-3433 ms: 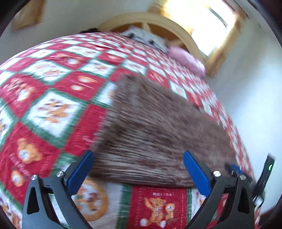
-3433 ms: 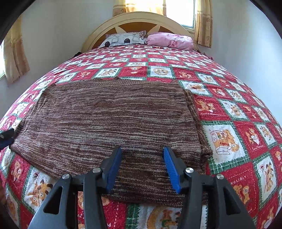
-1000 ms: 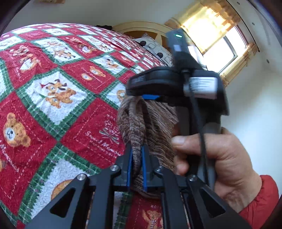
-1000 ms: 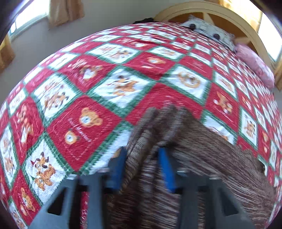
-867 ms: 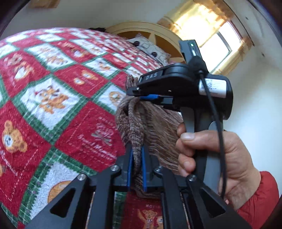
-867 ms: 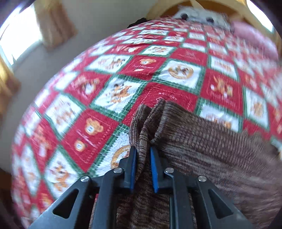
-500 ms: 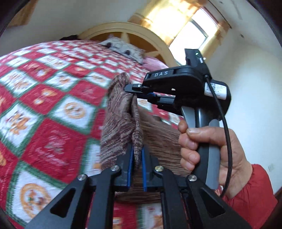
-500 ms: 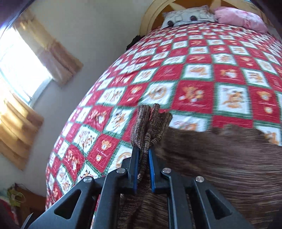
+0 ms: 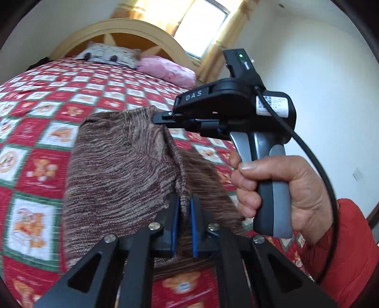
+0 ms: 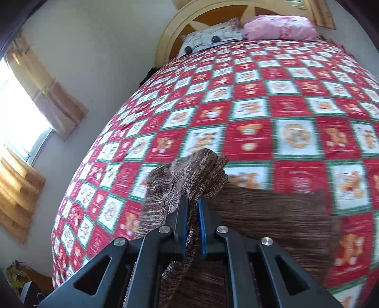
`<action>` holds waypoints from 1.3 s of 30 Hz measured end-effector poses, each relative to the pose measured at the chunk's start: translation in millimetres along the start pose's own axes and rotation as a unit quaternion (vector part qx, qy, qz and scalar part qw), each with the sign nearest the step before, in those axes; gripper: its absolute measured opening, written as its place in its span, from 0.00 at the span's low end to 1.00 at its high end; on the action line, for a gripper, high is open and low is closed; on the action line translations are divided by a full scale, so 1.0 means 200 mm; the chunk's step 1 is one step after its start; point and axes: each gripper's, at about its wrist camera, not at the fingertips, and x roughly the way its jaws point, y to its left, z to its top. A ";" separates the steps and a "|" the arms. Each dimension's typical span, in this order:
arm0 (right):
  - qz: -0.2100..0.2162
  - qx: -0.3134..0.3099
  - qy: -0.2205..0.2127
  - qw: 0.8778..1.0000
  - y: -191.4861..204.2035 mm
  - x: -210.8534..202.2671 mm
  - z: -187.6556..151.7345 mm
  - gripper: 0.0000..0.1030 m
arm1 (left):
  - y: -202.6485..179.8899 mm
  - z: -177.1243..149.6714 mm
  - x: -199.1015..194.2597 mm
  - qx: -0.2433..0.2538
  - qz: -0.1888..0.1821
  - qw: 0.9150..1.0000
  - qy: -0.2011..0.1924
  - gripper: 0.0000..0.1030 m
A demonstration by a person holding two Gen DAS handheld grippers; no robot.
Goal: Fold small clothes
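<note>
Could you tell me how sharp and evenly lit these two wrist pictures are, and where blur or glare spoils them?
Left wrist view: the window is blown out to white; the right tool and hand are sharp, the brown knit garment smears near the left tool. Right wrist view: the bedspread and the garment's flat part streak with motion blur; fisheye bulges the bed.

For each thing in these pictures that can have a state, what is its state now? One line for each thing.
left gripper: shut on the brown knit garment.
right gripper: shut on the brown knit garment.
brown knit garment: one edge lifted off the quilt and bunched in both grippers, the rest lying on the bed.
quilt: spread flat over the bed.
pink pillow: lying at the headboard, beside a grey patterned pillow.
</note>
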 end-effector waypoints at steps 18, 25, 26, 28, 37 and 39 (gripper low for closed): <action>-0.042 0.062 -0.008 0.997 -0.57 -0.18 -0.24 0.06 | -0.33 -0.16 0.32 0.071 -0.012 0.995 0.076 0.09; -0.077 0.061 0.003 0.995 -0.61 -0.15 -0.38 0.00 | -0.37 -0.19 0.30 0.111 -0.013 0.990 0.086 0.09; -0.081 0.064 0.000 0.995 -0.61 -0.16 -0.39 0.00 | -0.38 -0.19 0.30 0.121 -0.016 0.989 0.087 0.09; -0.076 0.067 -0.024 0.995 -0.61 -0.23 -0.41 0.01 | -0.40 -0.20 0.24 0.134 -0.026 0.987 0.087 0.09; 0.020 0.104 -0.093 0.990 -0.49 -0.64 -0.62 0.41 | -0.25 -0.24 -0.11 0.112 -0.051 0.991 0.058 0.69; 0.027 0.101 -0.095 0.990 -0.44 -0.62 -0.66 0.69 | -0.17 -0.22 -0.14 0.083 -0.040 0.994 0.054 0.69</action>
